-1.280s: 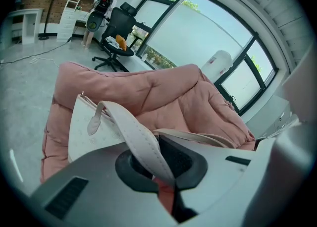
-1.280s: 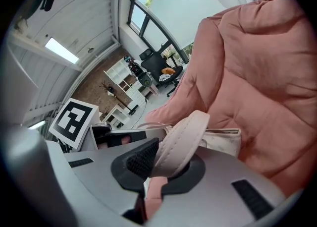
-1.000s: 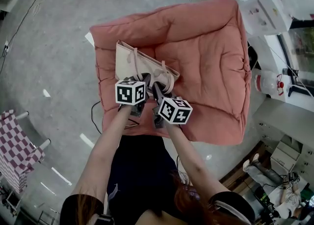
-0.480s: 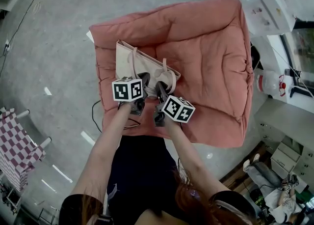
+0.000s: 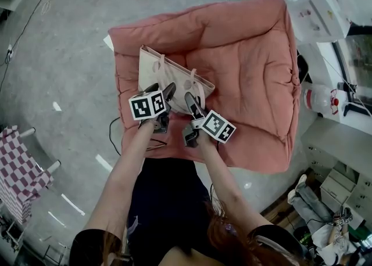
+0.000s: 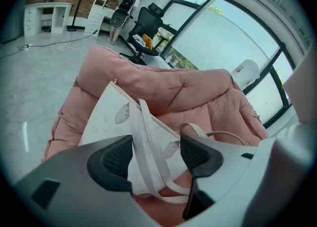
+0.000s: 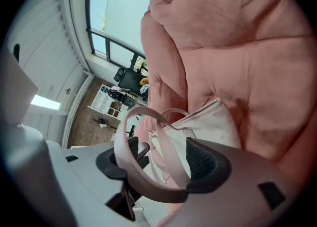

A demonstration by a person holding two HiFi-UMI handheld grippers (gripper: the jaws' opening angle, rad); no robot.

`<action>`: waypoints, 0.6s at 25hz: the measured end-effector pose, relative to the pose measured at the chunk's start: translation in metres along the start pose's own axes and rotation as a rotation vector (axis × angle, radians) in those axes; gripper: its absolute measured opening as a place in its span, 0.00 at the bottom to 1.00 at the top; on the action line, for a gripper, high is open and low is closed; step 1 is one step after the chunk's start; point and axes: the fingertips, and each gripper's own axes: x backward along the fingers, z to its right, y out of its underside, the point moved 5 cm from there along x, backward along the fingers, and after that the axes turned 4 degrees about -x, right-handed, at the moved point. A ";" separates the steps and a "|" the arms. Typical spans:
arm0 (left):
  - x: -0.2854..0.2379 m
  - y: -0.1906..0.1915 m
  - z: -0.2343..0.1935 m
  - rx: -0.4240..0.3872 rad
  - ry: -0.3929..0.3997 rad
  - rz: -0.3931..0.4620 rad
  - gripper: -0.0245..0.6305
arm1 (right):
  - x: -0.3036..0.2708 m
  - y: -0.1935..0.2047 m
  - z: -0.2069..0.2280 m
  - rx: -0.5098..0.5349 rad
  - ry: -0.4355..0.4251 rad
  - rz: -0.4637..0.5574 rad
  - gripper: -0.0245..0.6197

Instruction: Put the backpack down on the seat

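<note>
Pink quilted padding filled most of what I saw: the seat (image 5: 256, 50) was a big cushion set on the grey floor (image 5: 58, 38). I found the backpack (image 5: 165, 73), cream in colour, lying on the seat. In the head view it was toward the left edge, with its straps at the end nearest the grippers.

The left gripper (image 6: 156, 154) pointed down at the bag. Its fingers (image 6: 116, 156) had just been opening and stood wide apart. A strap (image 6: 143, 139) ran loose between them, and neither pad pressed on it.

The right gripper (image 7: 163, 164) sat just beside the left one, over the same end of the bag. Its fingers (image 7: 208, 161) had likewise just been opening and were spread wide. A strap loop (image 7: 147, 112) arched up between them and draped against one finger, but I saw no pinch on it.

Neither gripper had hold of anything, and the backpack's weight was on the cushion.
</note>
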 end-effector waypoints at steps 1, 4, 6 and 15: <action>0.002 0.002 -0.001 -0.006 -0.005 -0.004 0.48 | 0.002 0.001 -0.001 0.024 0.003 0.004 0.49; 0.009 0.009 -0.001 -0.028 -0.006 -0.019 0.49 | 0.009 0.007 -0.002 0.051 0.009 0.005 0.49; 0.013 0.015 -0.002 -0.024 -0.001 -0.021 0.49 | 0.014 0.014 -0.004 0.044 0.011 0.005 0.49; 0.037 0.037 0.003 -0.075 0.011 -0.030 0.49 | 0.039 0.048 -0.006 0.011 0.011 -0.016 0.49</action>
